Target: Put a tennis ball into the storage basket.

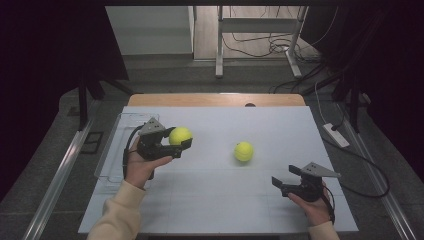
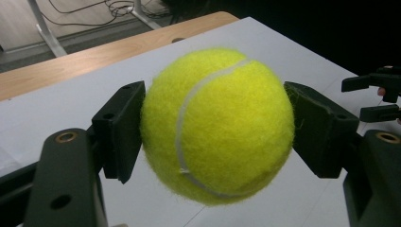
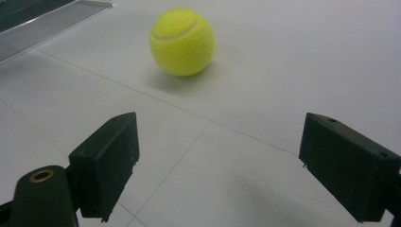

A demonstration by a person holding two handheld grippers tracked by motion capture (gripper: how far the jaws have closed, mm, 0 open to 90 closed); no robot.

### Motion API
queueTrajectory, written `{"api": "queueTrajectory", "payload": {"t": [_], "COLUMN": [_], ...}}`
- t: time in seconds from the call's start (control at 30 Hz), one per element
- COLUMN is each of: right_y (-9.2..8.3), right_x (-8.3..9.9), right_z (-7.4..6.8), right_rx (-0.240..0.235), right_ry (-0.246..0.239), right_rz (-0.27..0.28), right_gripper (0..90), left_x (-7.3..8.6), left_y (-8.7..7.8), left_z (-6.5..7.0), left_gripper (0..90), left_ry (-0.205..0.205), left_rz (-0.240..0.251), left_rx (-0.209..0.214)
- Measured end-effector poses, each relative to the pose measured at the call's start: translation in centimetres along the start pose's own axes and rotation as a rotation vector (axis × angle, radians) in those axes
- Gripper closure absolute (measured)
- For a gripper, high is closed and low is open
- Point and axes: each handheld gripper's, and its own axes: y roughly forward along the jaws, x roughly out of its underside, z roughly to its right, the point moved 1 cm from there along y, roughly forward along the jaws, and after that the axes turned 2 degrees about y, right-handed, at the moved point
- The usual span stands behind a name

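We have one ball (image 1: 180, 135) gripped and carried in the left tool (image 1: 180, 143), off the bench (image 1: 280, 125) at its left side, just right of the clear tray (image 1: 113, 145) at the left edge. So the step in hand looks like moving balls into that tray, though the tray is faint from above and we cannot be sure it is the goal. Seen along the left tool, both pads (image 2: 124, 125) press the ball's sides. The second ball (image 1: 243, 151) rests on the bench near the middle, well apart from the right tool (image 1: 283, 178), whose jaws stand wide with nothing between them. Next we would swing the held ball left over the tray and lower it before letting go, since it would roll if dropped.
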Motion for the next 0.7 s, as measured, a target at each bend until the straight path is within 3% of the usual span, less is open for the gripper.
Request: {"api": "queueTrajectory", "payload": {"t": [0.7], "right_y": [-0.4], "right_x": [0.1], "right_z": [-0.1], "right_rx": [0.004], "right_ry": [-0.003], "right_rz": [0.004], "right_gripper": [12.9], "left_x": [-1.1], "left_y": [0.0], "left_z": [-1.8], "left_gripper": [27.1], "left_ry": [-0.015], "left_rz": [-0.012], "left_rx": [-0.053]}}
